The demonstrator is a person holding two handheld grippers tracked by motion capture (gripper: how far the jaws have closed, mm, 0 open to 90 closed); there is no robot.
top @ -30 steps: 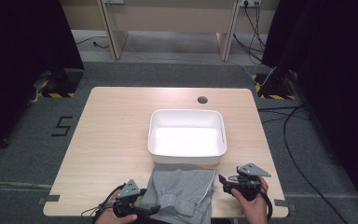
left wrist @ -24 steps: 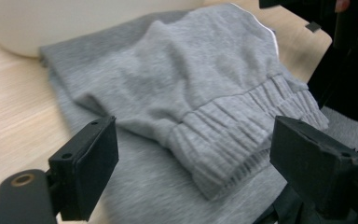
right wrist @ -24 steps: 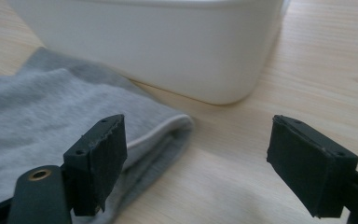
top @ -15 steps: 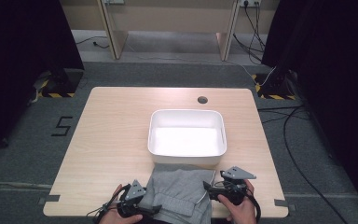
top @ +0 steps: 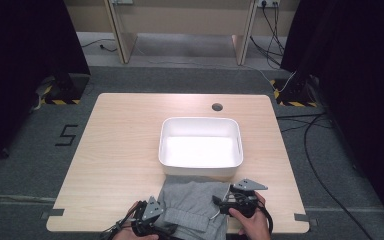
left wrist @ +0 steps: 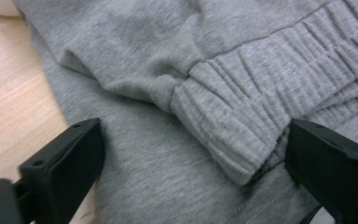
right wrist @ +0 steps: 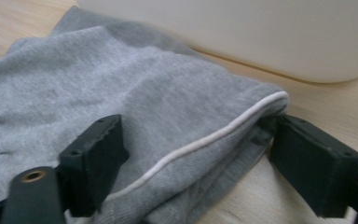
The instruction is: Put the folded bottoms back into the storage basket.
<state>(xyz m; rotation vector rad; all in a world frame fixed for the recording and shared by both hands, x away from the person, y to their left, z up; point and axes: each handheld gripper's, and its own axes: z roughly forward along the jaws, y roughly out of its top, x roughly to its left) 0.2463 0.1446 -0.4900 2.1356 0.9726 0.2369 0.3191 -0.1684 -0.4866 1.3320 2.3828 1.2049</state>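
Grey garment [top: 192, 205] lies folded at the worktop's [top: 120, 150] near edge, just in front of the white tub [top: 200, 147]. At its left side, the left gripper [top: 156, 226] has its jaws spread around the ribbed waistband [left wrist: 261, 102]. At its right edge, the right gripper [top: 219, 207] has its jaws wide apart astride the white-piped hem [right wrist: 205, 140].

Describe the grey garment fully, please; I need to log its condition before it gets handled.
The grey garment looks like soft jersey sweatpants, folded and lying flat at the table's near edge, just in front of the white tub. It has a gathered, ribbed elastic waistband and thin white piping along one edge. The left gripper stands open with the waistband end between its jaws; the right gripper stands open around the piped edge. The cloth is somewhat rumpled; no stains show.
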